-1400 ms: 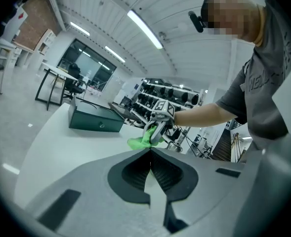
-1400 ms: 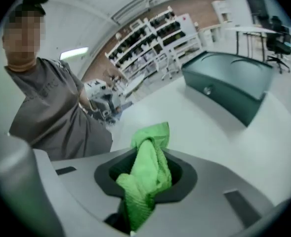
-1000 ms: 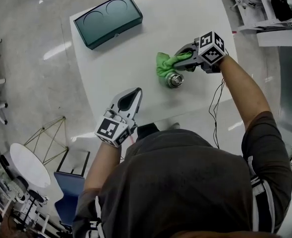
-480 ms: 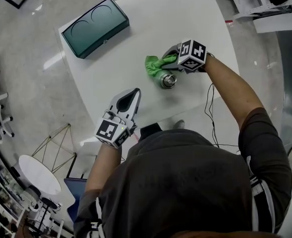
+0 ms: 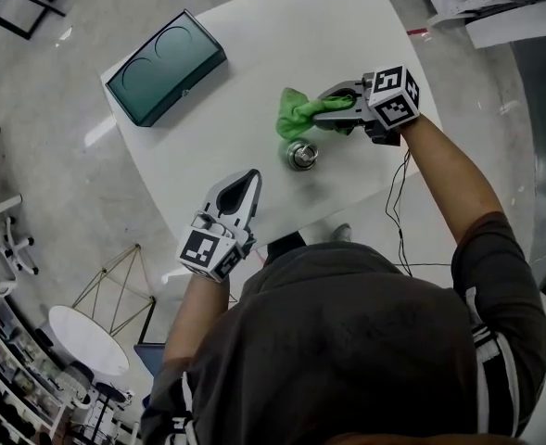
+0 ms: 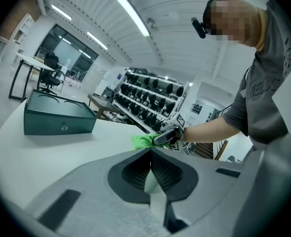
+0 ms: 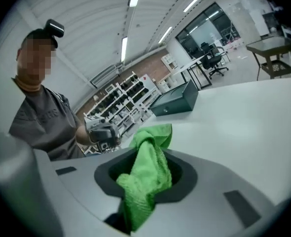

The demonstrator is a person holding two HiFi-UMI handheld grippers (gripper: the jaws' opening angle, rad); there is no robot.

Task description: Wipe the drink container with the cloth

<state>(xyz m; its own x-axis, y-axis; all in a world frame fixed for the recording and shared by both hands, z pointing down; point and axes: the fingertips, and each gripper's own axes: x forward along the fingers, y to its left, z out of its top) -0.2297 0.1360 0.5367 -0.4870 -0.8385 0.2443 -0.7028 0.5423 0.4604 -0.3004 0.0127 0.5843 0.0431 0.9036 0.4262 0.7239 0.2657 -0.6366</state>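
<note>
The smooth white table (image 5: 254, 54) had rounded corners. Near its far-left corner sat a dark green rectangular box (image 5: 166, 68) with two circular outlines on its lid. The right gripper (image 5: 326, 109) clamped a fuzzy, bright-green cloth (image 5: 296, 117), bunched just beside the drink container (image 5: 300, 155), a round, shiny metal vessel standing mid-table. The left gripper (image 5: 251, 176) hung closed and empty at the near edge.
</note>
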